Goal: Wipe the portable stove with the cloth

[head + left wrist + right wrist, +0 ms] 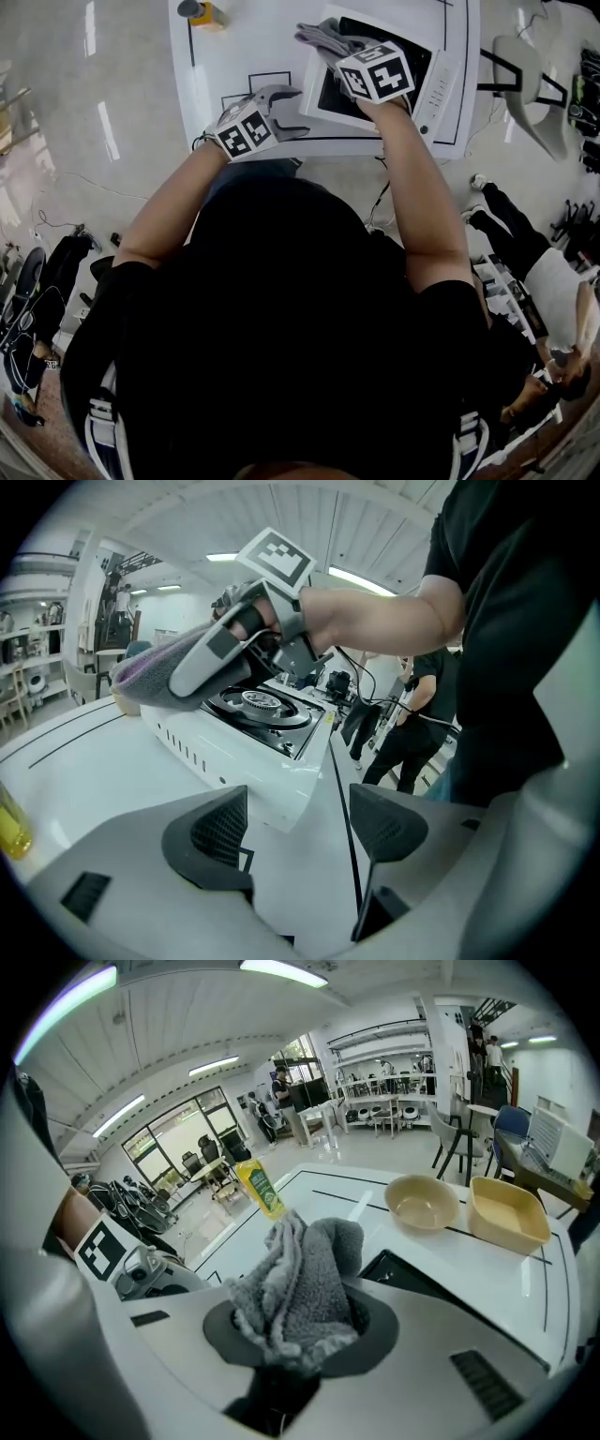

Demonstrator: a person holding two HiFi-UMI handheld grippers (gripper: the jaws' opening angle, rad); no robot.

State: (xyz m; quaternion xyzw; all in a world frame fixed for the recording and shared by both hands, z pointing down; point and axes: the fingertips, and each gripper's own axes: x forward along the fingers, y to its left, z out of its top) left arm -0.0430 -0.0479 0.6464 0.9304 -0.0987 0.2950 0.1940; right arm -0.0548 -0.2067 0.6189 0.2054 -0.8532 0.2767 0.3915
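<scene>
Right gripper view shows the right gripper clamped on a bunched grey cloth, which sticks up between its jaws above the black top of the portable stove. Beyond it, on the white table, stand a round bowl, a yellow tub and a yellow bottle. Left gripper view shows the left gripper with jaws apart and nothing between them, close above the table, near the stove's front corner.
</scene>
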